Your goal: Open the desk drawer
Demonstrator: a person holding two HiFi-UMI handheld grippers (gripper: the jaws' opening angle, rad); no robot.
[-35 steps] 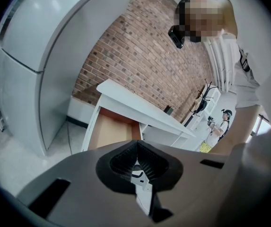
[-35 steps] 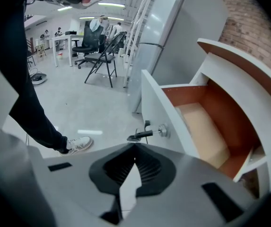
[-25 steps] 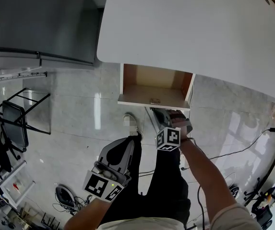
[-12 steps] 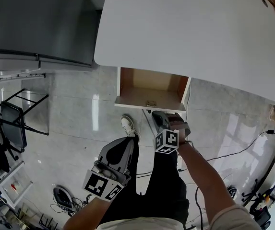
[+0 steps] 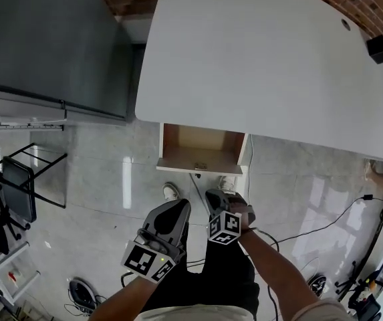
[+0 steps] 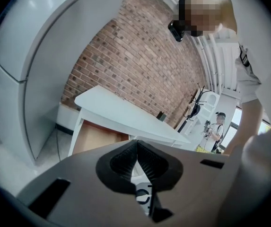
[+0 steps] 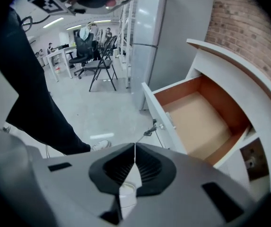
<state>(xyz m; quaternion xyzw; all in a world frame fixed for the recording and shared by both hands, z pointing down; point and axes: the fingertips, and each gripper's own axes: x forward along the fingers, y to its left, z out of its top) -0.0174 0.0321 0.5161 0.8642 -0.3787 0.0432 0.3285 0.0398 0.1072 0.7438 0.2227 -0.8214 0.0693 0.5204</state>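
The white desk (image 5: 271,65) fills the upper part of the head view. Under its near edge the drawer (image 5: 201,151) stands pulled out, with a brown inside, nothing in it and a white front carrying a small handle (image 5: 200,166). My right gripper (image 5: 213,197) is shut with nothing between its fingers and hangs a little short of the drawer front, apart from it. To its left, lower, my left gripper (image 5: 179,207) is also shut and holds nothing. The right gripper view shows the open drawer (image 7: 201,119) ahead of the closed jaws. The left gripper view shows the desk (image 6: 121,112) from the side.
A tall grey cabinet (image 5: 44,39) stands left of the desk. A black folding chair (image 5: 17,172) is on the tiled floor at left. Cables (image 5: 325,223) run over the floor at right. A small black box (image 5: 378,49) sits at the desk's far right corner. My legs and shoe (image 5: 171,192) are below.
Both grippers have lifted and drawn back from the drawer. The right gripper, earlier close to the drawer front, now hangs apart from it. More of the desk top has come into view.
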